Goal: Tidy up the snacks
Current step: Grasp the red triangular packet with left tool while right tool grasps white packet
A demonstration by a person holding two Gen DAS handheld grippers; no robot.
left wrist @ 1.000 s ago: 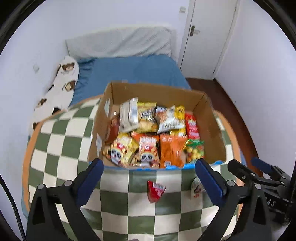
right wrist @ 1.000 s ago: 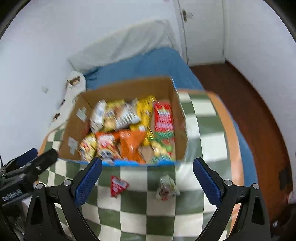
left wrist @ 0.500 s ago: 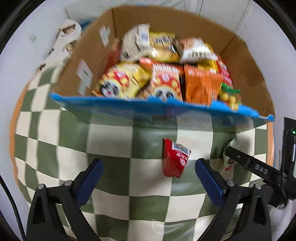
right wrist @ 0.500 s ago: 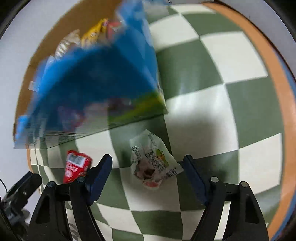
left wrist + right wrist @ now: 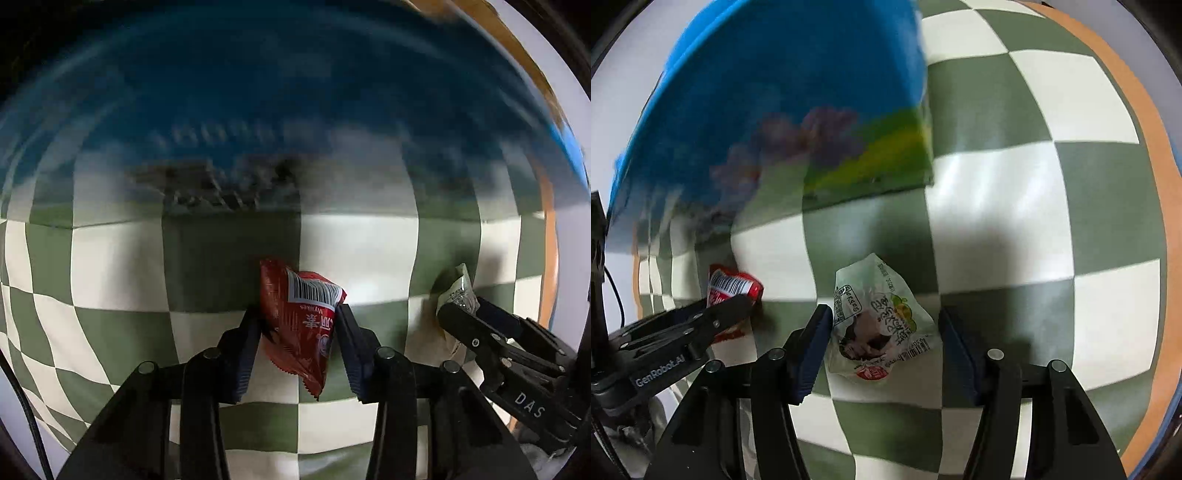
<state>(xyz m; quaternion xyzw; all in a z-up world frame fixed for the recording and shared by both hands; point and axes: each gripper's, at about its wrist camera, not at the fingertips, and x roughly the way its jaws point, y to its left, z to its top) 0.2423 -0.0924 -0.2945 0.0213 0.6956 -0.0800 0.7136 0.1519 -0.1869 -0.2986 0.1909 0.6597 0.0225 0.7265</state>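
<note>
While both grippers sit low over the green-and-white checkered cloth [image 5: 1015, 192], the left gripper [image 5: 299, 332] has its dark blue pads pressed against both sides of the small red foil snack packet with a white barcode [image 5: 301, 325], so it is clamped on it; packet stands roughly upright between the fingers, bottom corner at the cloth

Right gripper [image 5: 886, 339] brackets the pale green-and-white crinkled snack pouch [image 5: 879, 325]: left pad touches the pouch edge, right pad stands just beside it with a visible gap, jaws partly closed, not gripping

Pouch lies on the cloth, on a white/green square boundary

Behind both packets stands the blue printed side of the cardboard box [image 5: 775, 110], blurred in both views, resting on the cloth; contents can't be seen

Orange border of the cloth [image 5: 1145, 122] runs along the right side

In the right wrist view the red packet [image 5: 733, 290] sits left of the pouch, well apart, part hidden by the left gripper's finger

In the left wrist view the pouch [image 5: 456, 291] shows at right, mostly hidden by the right gripper's fingers
</note>
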